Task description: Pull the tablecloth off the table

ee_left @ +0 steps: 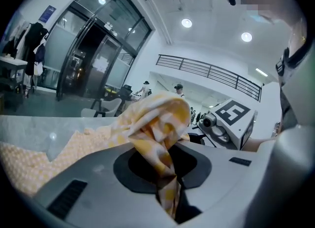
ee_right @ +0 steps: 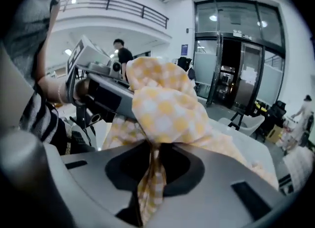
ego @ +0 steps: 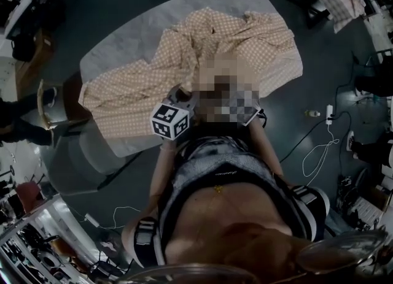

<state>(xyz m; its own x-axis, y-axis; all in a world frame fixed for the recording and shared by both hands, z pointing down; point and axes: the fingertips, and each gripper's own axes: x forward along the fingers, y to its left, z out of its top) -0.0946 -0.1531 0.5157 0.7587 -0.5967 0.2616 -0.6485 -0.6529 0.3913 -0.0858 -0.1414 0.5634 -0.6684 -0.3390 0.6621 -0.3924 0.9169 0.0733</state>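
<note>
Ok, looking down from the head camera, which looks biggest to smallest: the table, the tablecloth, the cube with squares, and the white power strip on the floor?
1. table
2. tablecloth, bunched up on it
3. cube
4. power strip
The cube is much nearer the camera, so the order of those last two is unsure.

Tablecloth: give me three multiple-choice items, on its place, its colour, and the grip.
1. Where is the tablecloth? A crumpled on the table; B on the floor; C over a chair.
2. Its colour? A plain blue; B yellow and white check; C red stripes.
3. The left gripper and right gripper? A both open; B both shut on the tablecloth; C only the left shut.
Answers: A, head view shows it bunched on the table; B, both gripper views show the checks; B, cloth is pinched between each pair of jaws.
</note>
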